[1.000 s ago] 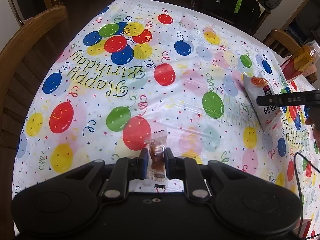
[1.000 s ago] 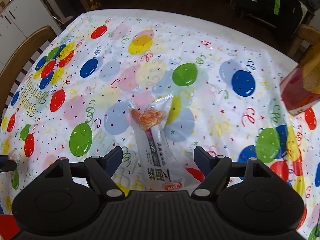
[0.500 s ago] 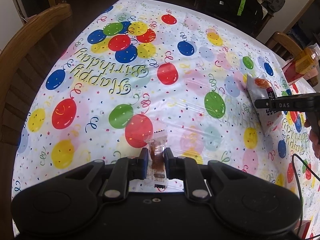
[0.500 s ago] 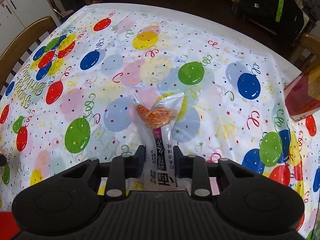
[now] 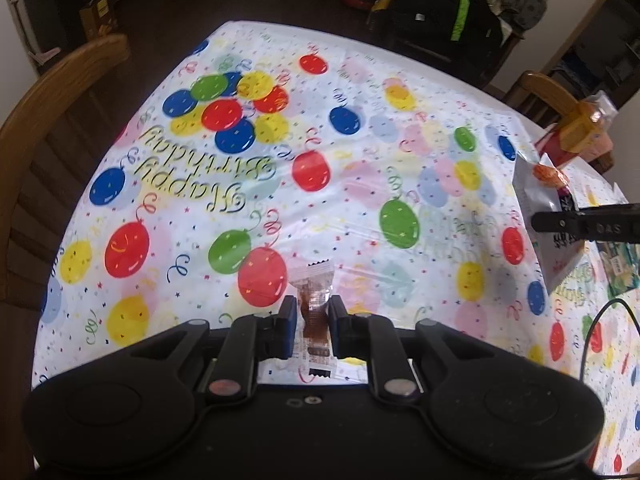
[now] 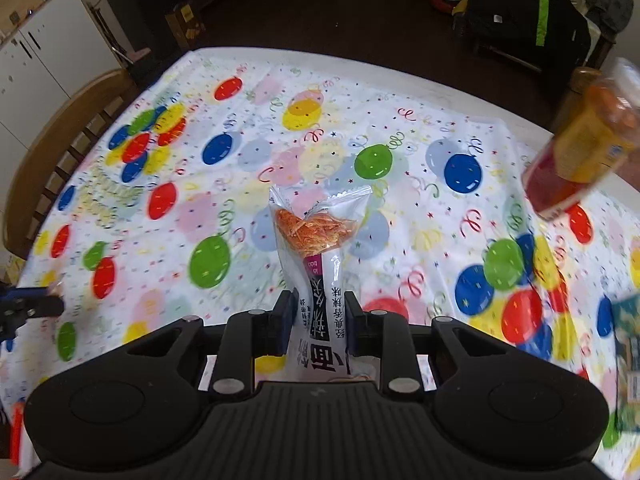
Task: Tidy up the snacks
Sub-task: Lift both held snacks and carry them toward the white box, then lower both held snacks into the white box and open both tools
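Left gripper point(image 5: 313, 322) is clamping our candy point(image 5: 315, 305) near the table's point(image 5: 352, 184) front edge; right gripper point(image 6: 318, 322) is pinching the pouch point(image 6: 320, 256) above mid-table. We're keeping both level, unhurried.

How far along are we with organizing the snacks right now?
Nothing looks sorted yet. In hand: the left gripper is shut on a small brown candy, the right gripper on a white snack packet, jaws closed on both. Left: placing these two, plus the red-and-yellow bag and a green pack at the table's right edge.
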`<act>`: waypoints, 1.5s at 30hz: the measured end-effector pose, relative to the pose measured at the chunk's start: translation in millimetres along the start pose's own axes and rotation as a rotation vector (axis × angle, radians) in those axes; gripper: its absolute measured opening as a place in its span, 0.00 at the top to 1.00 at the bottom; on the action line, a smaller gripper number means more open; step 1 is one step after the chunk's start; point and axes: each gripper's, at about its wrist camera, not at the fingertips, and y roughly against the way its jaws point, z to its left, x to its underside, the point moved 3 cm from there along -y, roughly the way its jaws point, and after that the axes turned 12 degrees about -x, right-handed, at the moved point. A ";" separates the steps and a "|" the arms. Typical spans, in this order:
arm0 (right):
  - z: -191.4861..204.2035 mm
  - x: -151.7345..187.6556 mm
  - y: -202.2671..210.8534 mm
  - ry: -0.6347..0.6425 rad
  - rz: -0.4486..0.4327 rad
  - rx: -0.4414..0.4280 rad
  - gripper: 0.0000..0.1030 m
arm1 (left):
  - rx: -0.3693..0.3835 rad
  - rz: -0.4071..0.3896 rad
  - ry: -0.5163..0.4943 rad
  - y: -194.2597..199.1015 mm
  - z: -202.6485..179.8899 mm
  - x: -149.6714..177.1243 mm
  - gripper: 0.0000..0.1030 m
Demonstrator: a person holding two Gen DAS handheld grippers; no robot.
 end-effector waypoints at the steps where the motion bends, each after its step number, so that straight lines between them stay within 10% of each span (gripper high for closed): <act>1: 2.6 3.5 7.6 -0.006 -0.005 0.001 0.75 | 0.008 -0.005 -0.006 3.9 -1.1 0.0 0.86; 23: 82.3 127.1 132.8 -0.148 -0.113 0.019 0.75 | 0.181 -0.060 -0.250 96.2 -21.8 54.6 0.86; 45: 121.0 239.4 107.0 -0.272 -0.064 0.001 0.75 | 0.285 0.051 -0.451 100.5 -50.0 165.9 0.86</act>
